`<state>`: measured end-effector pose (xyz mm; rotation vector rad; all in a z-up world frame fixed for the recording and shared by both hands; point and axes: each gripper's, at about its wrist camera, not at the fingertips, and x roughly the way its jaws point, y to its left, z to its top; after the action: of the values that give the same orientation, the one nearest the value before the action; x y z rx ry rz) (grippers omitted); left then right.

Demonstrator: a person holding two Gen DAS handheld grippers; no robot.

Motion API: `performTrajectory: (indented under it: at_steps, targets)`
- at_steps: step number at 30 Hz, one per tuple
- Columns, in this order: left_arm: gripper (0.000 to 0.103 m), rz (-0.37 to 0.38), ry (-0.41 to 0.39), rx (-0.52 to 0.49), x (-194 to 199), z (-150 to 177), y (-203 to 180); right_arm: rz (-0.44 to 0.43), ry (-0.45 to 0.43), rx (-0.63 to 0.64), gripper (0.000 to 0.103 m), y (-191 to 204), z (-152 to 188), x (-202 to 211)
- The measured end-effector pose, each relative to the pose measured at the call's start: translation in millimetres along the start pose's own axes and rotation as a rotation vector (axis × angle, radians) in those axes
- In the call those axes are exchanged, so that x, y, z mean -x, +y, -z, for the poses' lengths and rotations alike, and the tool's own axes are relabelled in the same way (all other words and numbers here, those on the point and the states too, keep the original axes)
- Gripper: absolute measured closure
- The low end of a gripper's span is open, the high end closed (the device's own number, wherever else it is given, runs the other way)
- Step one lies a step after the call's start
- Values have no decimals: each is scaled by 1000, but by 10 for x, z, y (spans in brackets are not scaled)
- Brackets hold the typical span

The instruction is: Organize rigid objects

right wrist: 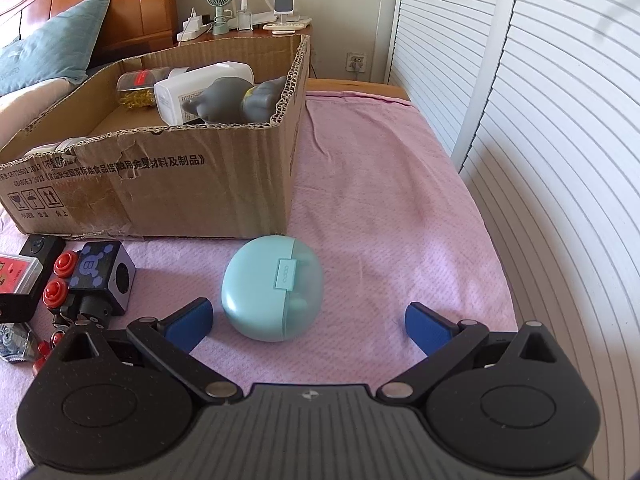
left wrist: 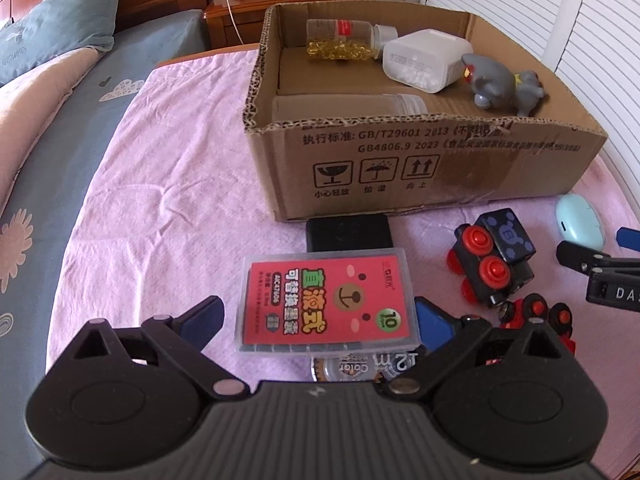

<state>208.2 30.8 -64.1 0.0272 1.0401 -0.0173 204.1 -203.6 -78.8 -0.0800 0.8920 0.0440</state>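
Note:
A clear case with a red bear label (left wrist: pixel 326 300) lies on the pink cloth, between the open fingers of my left gripper (left wrist: pixel 320 318), untouched by either pad. Behind it sits a black box (left wrist: pixel 348 233); to its right a black toy train with red wheels (left wrist: pixel 494 258). In the right wrist view a teal earbud case (right wrist: pixel 273 287) rests just ahead of my open right gripper (right wrist: pixel 310 322), nearer its left finger. The cardboard box (left wrist: pixel 400 168) holds a capsule bottle (left wrist: pixel 344 40), a white container (left wrist: pixel 426 60), a clear jar (left wrist: pixel 348 109) and a grey toy figure (left wrist: pixel 502 86).
A round tape roll (left wrist: pixel 360 366) lies partly under the left gripper. The pink cloth (right wrist: pixel 380 200) covers a small table beside a bed with pillows on the left. White louvred doors (right wrist: pixel 540 120) stand close on the right. A wooden nightstand with small items is behind the box.

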Motion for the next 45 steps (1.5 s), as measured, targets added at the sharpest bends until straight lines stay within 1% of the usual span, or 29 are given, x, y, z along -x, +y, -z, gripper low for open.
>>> performTrajectory:
  at_steps: [6, 9, 17, 20, 22, 23, 25, 28, 31, 33, 40, 45]
  targets:
    - [4, 32, -28, 14, -20, 28, 29, -1, -26, 2, 0, -1, 50, 21]
    - [4, 37, -34, 41, -43, 28, 36, -8, -36, 9, 0, -1, 71, 35]
    - [4, 63, -39, 49, -30, 20, 97, -95, -39, 102, 0, 92, 59, 41]
    - [4, 79, -43, 58, -21, 23, 136, -108, -43, 117, 5, 139, 26, 40]
    - [4, 87, -43, 57, -19, 22, 152, -110, -49, 117, 13, 153, 19, 48]
    - [4, 92, -44, 58, -17, 22, 162, -109, -55, 116, 16, 156, 14, 53]
    - [5, 101, -48, 66, -17, 19, 192, -99, -61, 107, 23, 158, 10, 68]
    - [7, 130, -57, 70, -7, 28, 248, -80, -65, 87, 28, 148, 9, 79]
    - [8, 143, -57, 65, 2, 35, 270, -73, -68, 82, 30, 152, 16, 83]
    - [11, 142, -56, 57, 1, 15, 254, -69, -71, 80, 30, 158, 25, 87]
    - [13, 160, -55, 73, -18, -33, 255, -72, -73, 81, 30, 166, 29, 93]
    - [13, 180, -44, 54, -31, -65, 270, -75, -67, 91, 30, 163, 4, 86]
